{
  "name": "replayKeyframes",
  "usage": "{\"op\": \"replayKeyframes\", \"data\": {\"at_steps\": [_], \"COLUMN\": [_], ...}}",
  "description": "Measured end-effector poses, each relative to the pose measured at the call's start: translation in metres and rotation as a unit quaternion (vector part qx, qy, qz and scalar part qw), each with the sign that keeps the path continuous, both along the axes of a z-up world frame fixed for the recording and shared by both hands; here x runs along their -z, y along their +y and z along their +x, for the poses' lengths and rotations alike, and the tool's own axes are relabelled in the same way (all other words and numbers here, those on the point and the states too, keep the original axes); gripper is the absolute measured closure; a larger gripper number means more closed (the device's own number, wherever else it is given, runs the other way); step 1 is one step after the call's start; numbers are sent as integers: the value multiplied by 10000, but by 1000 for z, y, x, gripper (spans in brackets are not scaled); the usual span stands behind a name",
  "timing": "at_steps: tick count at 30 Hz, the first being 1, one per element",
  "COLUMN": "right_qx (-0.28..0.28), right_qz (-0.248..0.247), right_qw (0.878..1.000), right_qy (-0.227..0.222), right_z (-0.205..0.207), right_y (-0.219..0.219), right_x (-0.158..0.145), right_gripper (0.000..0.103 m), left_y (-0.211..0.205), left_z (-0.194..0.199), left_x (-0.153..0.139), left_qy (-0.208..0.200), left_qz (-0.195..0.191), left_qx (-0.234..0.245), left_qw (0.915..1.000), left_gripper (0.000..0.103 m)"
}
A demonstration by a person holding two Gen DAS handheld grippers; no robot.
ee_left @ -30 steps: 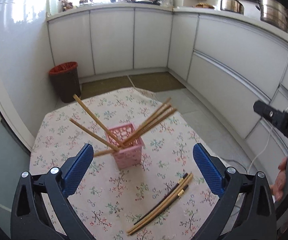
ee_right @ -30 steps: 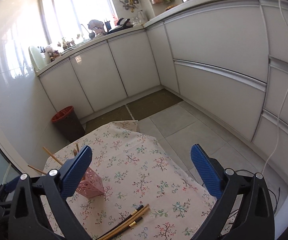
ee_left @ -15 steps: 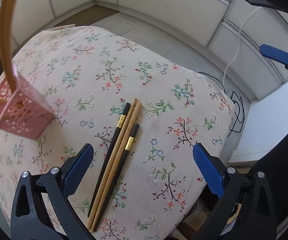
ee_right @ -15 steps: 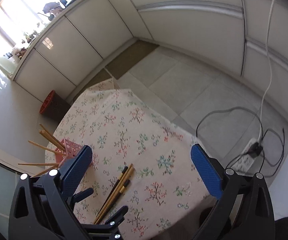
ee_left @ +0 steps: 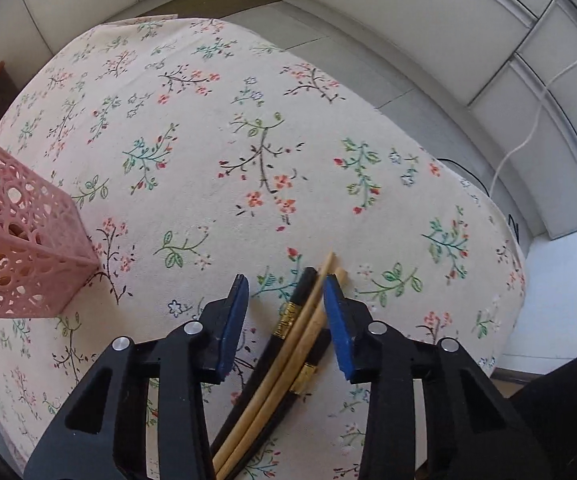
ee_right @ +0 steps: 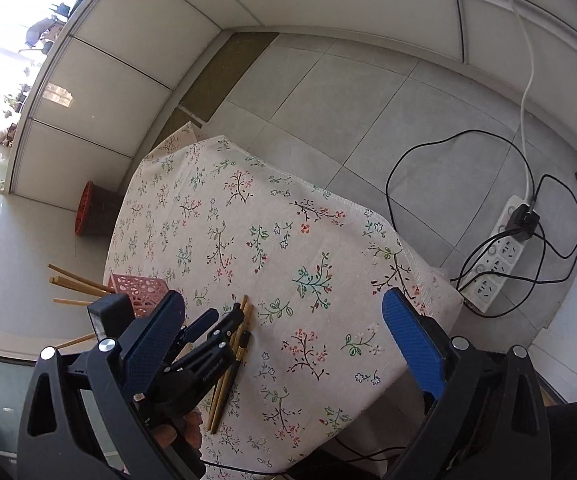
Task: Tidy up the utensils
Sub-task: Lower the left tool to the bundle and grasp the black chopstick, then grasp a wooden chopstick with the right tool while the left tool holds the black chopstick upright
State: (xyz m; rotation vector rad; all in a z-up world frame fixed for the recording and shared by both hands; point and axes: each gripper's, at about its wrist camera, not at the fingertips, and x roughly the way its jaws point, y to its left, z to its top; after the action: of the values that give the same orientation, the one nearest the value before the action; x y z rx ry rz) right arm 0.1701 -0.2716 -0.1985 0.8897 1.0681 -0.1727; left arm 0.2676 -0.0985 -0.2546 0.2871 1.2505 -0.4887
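Several chopsticks [ee_left: 300, 336], two black and two bamboo, lie in a bundle on the floral tablecloth [ee_left: 248, 160]. My left gripper [ee_left: 286, 284] points steeply down over them with its jaws closing. The bundle sits between the blue pads, against the right pad, with a gap at the left pad. A pink lattice basket [ee_left: 20, 252] holding more bamboo chopsticks stands at the left. In the right wrist view the left gripper [ee_right: 226, 314] straddles the chopsticks [ee_right: 244, 320] beside the basket [ee_right: 140, 288]. My right gripper [ee_right: 284, 300] hangs wide open above the table, holding nothing.
The table's near right edge [ee_right: 428, 292] drops to a tiled floor. A power strip [ee_right: 500, 256] with tangled black cables lies there. A red waste bin [ee_right: 88, 212] stands past the table's far side, by white cabinets. A hand [ee_right: 184, 424] holds the left gripper.
The left gripper has come down over the chopstick bundle and its jaws have narrowed around it. The right gripper has sunk and tipped further down toward the table.
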Motion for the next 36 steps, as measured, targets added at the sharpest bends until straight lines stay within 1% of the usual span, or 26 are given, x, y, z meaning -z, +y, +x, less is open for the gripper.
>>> {"op": "replayKeyframes", "data": {"at_steps": [2,4,7,8,11,12,14,18,21,26,27,29,30,33,34,36], "right_qx": [-28,-73,-118,-122,-145,-159,-193,-225,-281,-738,-829,-1003,-1080,-1230,-1247,-1208], "right_qz": [51,51,18,13,-27,-33,-17,-64,-174,-521,-624,-808,-843,-900,-940,-973], "right_qw": [10000,10000,9999,9999,9998,9997,9994,9983,9968,9904,9886,9848,9833,9800,9789,9779], "right_qy": [9,9,38,50,122,163,277,542,731,1042,1090,1161,1198,1281,1320,1405], "right_z": [1,2,2,2,3,4,5,7,8,17,19,24,27,36,39,43], "right_y": [-1,-1,1,2,3,4,7,15,25,65,74,92,100,117,121,126], "right_x": [1,2,2,2,3,5,10,22,32,51,55,61,64,72,75,81], "right_gripper": [7,7,7,7,7,7,7,7,7,7,9,16,25,36,40,41], "left_y": [2,2,2,3,4,5,3,3,7,35,40,53,61,80,85,90], "left_z": [3,4,5,6,3,-2,-6,-15,-25,-54,-61,-75,-84,-108,-115,-123], "left_x": [0,0,3,5,6,6,5,5,0,-40,-50,-71,-81,-102,-106,-112], "left_qy": [-3,-39,34,68,54,39,66,-151,-443,-823,-915,-1124,-1231,-1506,-1563,-1658], "left_qz": [-11,131,164,250,317,360,332,371,345,171,117,-63,-160,-355,-426,-483], "left_qx": [-55,-62,-50,-63,30,86,190,328,396,298,254,129,84,-50,-78,-83], "left_qw": [10000,9999,9998,9996,9995,9993,9992,9987,9976,9960,9954,9936,9922,9880,9868,9849], "left_gripper": [68,69,68,69,70,74,91,94,97,97,97,97,97,97,97,97]}}
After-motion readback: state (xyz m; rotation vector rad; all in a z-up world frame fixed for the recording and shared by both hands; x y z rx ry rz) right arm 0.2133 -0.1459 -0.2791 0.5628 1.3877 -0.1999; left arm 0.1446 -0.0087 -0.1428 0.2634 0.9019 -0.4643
